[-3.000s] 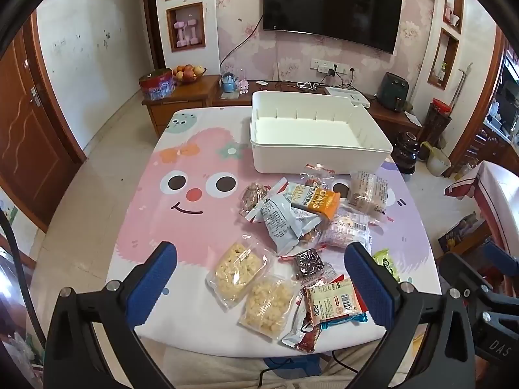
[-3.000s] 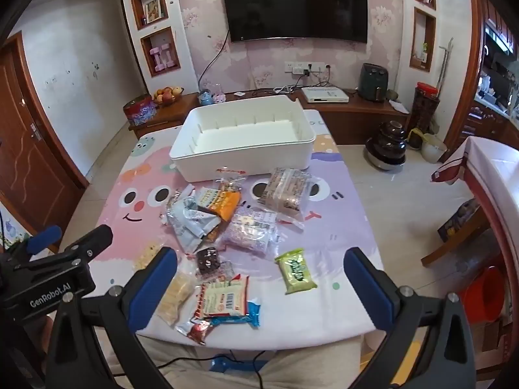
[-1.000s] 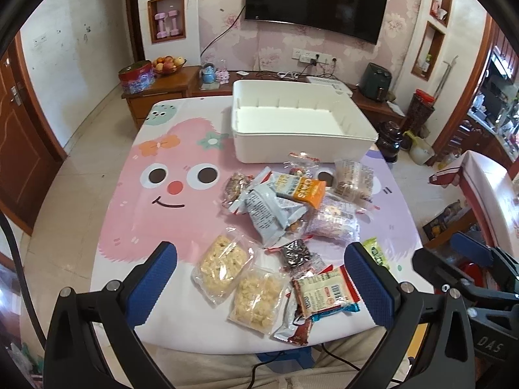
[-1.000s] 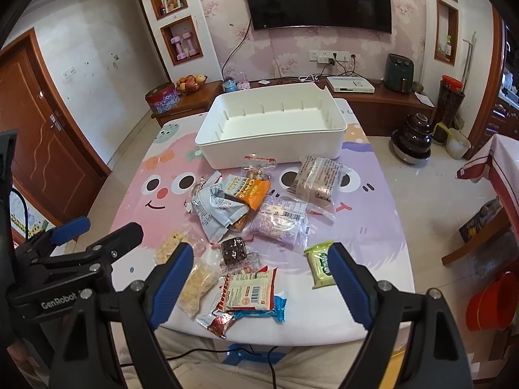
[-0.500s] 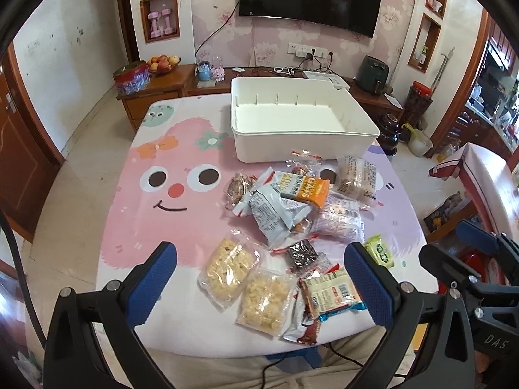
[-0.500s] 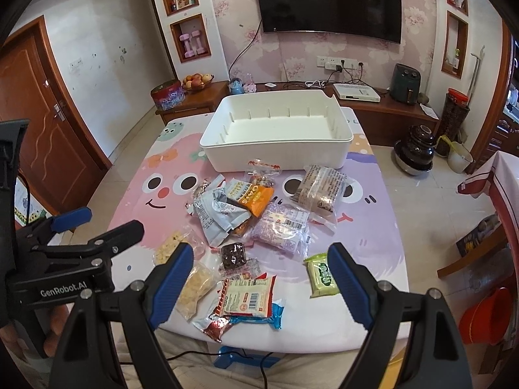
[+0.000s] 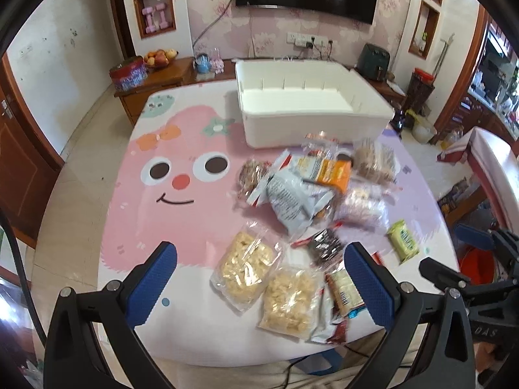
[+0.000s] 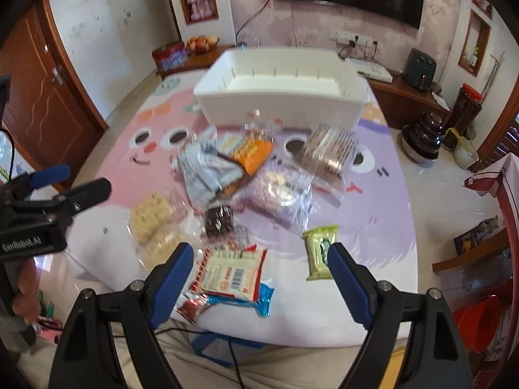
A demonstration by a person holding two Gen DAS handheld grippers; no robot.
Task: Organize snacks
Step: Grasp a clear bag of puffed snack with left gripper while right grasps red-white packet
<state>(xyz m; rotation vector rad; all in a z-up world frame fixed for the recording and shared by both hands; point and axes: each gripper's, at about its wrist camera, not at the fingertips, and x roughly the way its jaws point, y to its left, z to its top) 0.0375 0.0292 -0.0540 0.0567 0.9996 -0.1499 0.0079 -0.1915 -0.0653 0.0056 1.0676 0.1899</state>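
A pile of snack packets lies on the cartoon tablecloth in front of an empty white bin [image 7: 311, 113], which also shows in the right wrist view [image 8: 282, 90]. Two clear bags of pale puffs [image 7: 246, 267] lie nearest my left gripper [image 7: 259, 282], which is open and empty above the table's near edge. My right gripper [image 8: 259, 278] is open and empty above a white and red packet [image 8: 232, 274]. A green packet [image 8: 319, 248] lies by its right finger. A grey bag [image 8: 204, 168] and an orange packet [image 8: 253, 152] lie in the pile's middle.
A wooden TV cabinet [image 7: 155, 74] with a fruit bowl and a red tin stands behind the table. A wooden door [image 8: 39, 97] is at the left. A dark pot [image 8: 421, 136] and a red bucket [image 8: 476, 321] stand on the floor at the right.
Both grippers have moved forward and down toward the snacks, so the table looks larger. The right gripper's jaws have narrowed slightly since three seconds ago. Nothing was picked up.
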